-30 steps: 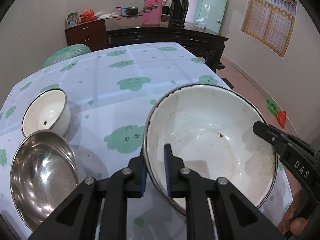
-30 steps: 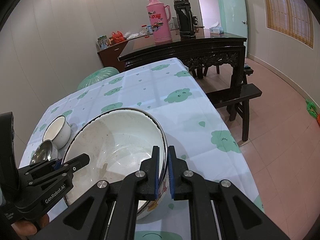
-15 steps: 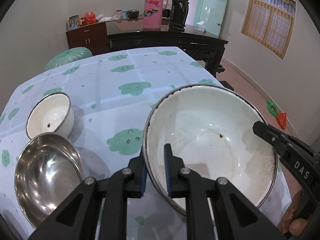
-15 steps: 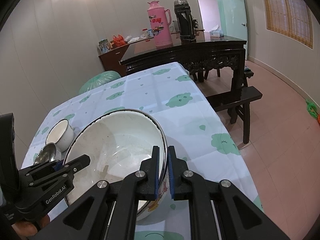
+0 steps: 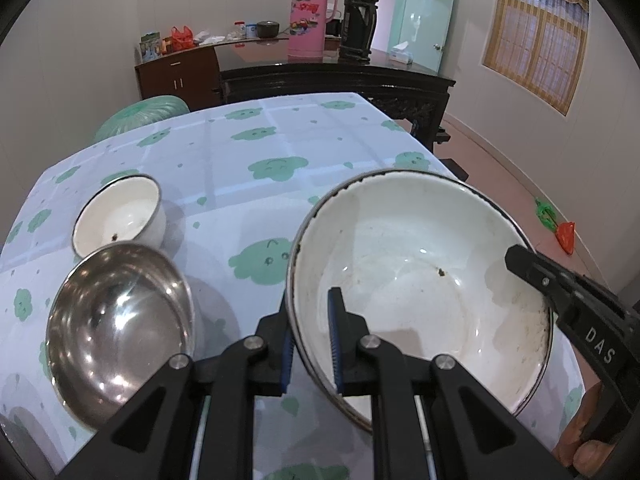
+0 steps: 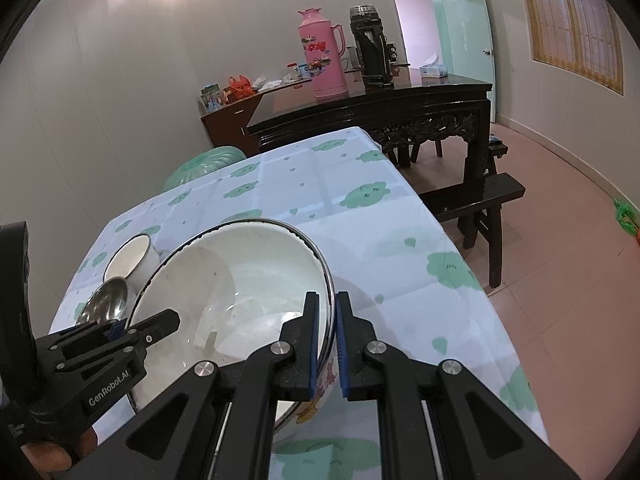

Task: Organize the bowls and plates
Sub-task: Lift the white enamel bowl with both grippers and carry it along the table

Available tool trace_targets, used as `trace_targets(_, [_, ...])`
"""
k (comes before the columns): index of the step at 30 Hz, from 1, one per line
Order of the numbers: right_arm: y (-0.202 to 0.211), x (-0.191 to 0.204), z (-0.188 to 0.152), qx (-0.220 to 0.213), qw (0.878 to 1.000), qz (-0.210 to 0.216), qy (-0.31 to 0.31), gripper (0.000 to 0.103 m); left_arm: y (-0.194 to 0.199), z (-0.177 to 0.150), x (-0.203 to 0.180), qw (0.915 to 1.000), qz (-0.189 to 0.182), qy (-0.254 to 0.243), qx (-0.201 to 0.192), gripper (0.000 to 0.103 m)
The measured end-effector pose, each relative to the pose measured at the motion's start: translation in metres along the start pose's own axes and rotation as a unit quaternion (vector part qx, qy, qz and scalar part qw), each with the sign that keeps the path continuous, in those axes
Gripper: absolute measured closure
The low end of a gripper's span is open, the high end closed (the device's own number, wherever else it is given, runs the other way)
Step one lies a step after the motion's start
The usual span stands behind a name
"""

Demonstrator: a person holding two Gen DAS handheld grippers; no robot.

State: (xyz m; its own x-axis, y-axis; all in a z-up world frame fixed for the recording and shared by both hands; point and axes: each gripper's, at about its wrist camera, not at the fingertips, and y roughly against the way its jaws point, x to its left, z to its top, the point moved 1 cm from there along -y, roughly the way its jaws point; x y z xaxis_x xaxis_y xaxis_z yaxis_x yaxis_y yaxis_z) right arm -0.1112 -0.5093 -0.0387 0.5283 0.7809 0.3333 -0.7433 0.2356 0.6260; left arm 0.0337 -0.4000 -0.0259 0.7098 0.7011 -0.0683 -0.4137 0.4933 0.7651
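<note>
A large white enamel bowl (image 5: 420,280) with a dark rim hangs between both grippers over the green-patterned tablecloth (image 5: 260,140). My left gripper (image 5: 310,300) is shut on its left rim, one pad inside and one outside. My right gripper (image 6: 326,300) is shut on the opposite rim, and its tip (image 5: 516,256) shows in the left wrist view. A steel bowl (image 5: 120,320) sits just left of the large bowl (image 6: 240,280). Behind it stands a small white enamel bowl (image 5: 120,216). In the right wrist view the steel bowl (image 6: 106,304) and the small bowl (image 6: 132,258) are partly hidden.
The table's right edge drops to a tiled floor with a dark bench (image 6: 480,196). Behind stands a dark wooden table (image 6: 380,100) with a pink thermos (image 6: 322,52) and a black thermos (image 6: 370,48). A green stool (image 5: 140,116) stands at the far left corner.
Both grips hold the large bowl as before. The steel bowl and small white bowl have shifted slightly right in the left wrist view, closer to the large bowl.
</note>
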Motion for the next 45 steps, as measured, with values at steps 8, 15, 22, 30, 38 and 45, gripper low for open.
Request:
trace_targets(8, [0.021, 0.005, -0.019, -0.001, 1.0, 0.013, -0.012, 0.093, 0.022, -0.016, 0.004, 1.0, 0.003, -0.007, -0.005, 0.091])
trace_targets(15, [0.04, 0.016, -0.031, -0.005, 1.0, 0.02, -0.007, 0.093, 0.041, -0.027, 0.01, 0.9999, 0.004, -0.008, -0.012, 0.091])
trace_targets(22, [0.052, 0.029, -0.037, -0.007, 1.0, 0.026, 0.0, 0.093, 0.058, -0.035, 0.019, 0.9998, 0.009, -0.005, -0.018, 0.091])
trace_targets(30, [0.066, 0.048, -0.044, -0.01, 0.999, 0.034, 0.013, 0.093, 0.079, -0.049, 0.035, 0.9995, 0.012, 0.007, -0.029, 0.091])
trace_targets(38, [0.078, 0.075, -0.049, -0.016, 0.998, 0.049, 0.031, 0.093, 0.104, -0.059, 0.057, 0.9986, 0.024, 0.02, -0.043, 0.091])
trace_targets(45, [0.082, 0.104, -0.053, -0.017, 0.997, 0.064, 0.047, 0.093, 0.118, -0.069, 0.082, 0.9974, 0.038, 0.037, -0.049, 0.091])
